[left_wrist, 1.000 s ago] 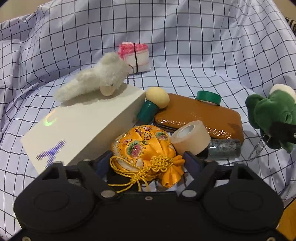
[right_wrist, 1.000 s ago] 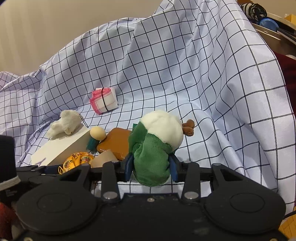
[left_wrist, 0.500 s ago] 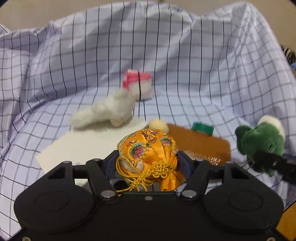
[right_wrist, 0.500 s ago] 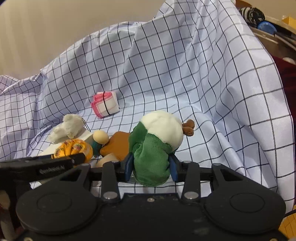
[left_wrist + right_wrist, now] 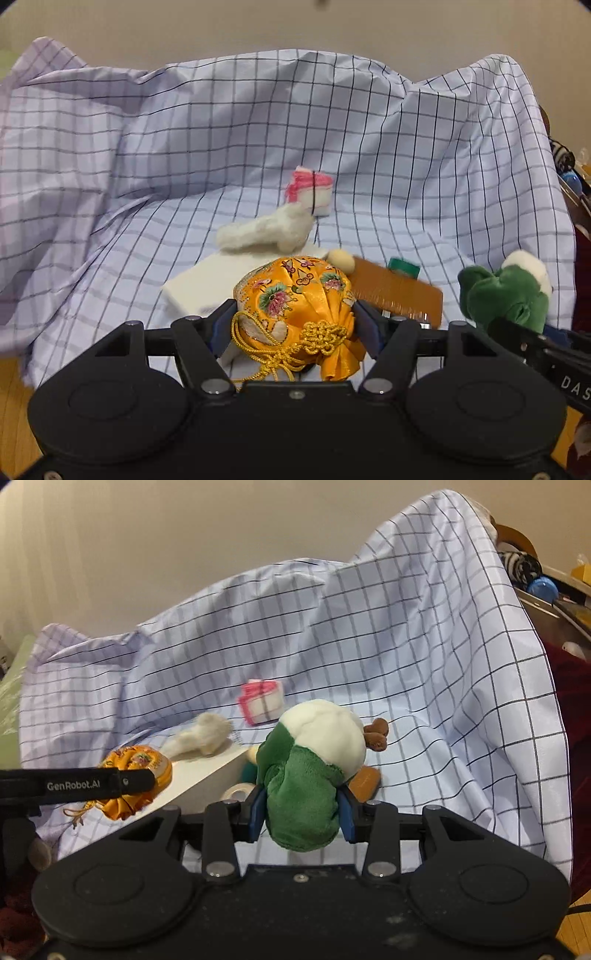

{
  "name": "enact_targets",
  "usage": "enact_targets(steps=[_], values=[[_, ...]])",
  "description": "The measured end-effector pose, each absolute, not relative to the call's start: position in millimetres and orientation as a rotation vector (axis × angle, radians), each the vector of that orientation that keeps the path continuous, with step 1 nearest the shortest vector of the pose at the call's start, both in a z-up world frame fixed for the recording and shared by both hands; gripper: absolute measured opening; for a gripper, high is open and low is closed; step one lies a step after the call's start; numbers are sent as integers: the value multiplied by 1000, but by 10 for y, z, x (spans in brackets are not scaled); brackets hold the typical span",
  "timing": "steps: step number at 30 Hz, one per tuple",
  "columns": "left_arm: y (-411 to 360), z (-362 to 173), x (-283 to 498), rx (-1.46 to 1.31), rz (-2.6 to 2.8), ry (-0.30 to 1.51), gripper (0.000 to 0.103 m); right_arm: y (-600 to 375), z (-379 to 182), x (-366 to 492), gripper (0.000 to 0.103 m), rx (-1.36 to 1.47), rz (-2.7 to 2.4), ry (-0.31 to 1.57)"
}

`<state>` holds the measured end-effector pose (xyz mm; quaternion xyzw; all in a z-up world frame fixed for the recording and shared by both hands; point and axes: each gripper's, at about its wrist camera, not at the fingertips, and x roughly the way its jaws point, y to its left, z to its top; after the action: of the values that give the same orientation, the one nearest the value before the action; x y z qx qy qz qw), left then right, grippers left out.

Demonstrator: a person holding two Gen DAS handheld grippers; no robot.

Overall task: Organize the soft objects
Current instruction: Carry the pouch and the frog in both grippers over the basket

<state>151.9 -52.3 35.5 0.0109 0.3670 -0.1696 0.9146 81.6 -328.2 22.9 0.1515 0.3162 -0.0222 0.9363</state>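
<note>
Carrying is the step in hand, by my reading: both grippers are holding soft things clear of the checked white-and-black cloth point(image 5: 155, 155). Starting at the left, the left gripper point(image 5: 293, 321) is pinching the orange embroidered satin pouch with a gold knotted cord point(image 5: 295, 299) between its blue pads, the jaws closed in as far as the fabric is allowing. Behind it, a white fluffy plush toy point(image 5: 266, 232) is lying on a white rectangular box point(image 5: 207, 280), with a pink-and-white soft block point(image 5: 310, 190) further back and a flat brown glossy case point(image 5: 399, 295) to the right. Further right, the right gripper point(image 5: 301, 814) is squeezing the green-and-cream plush frog point(image 5: 310, 764) at its lower body. Next, each load is needing a drop-off place, none of which is showing; the white plush and pink block are probably waiting their turn.
</note>
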Motion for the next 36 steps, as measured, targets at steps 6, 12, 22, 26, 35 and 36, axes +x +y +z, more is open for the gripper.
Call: enact_targets(steps=[6,12,22,26,35,36], values=[[-361,233,1140,32,-336,829,63,-3017,267,418,39,288,29,666],[-264,26,816,3,-326,925,63,-2813,197,78,39,275,104,728],[-171,-201,463,-54,-277,1001,63,-2683,96,-399,39,338,150,802],[-170,-299,423,-49,-267,1044,63,-2689,80,-498,39,357,146,828],[-90,-418,377,-79,-252,1118,63,-2659,-41,-486,39,355,96,915],[-80,-422,375,-86,-254,1123,63,-2653,-43,-489,39,353,94,918]])
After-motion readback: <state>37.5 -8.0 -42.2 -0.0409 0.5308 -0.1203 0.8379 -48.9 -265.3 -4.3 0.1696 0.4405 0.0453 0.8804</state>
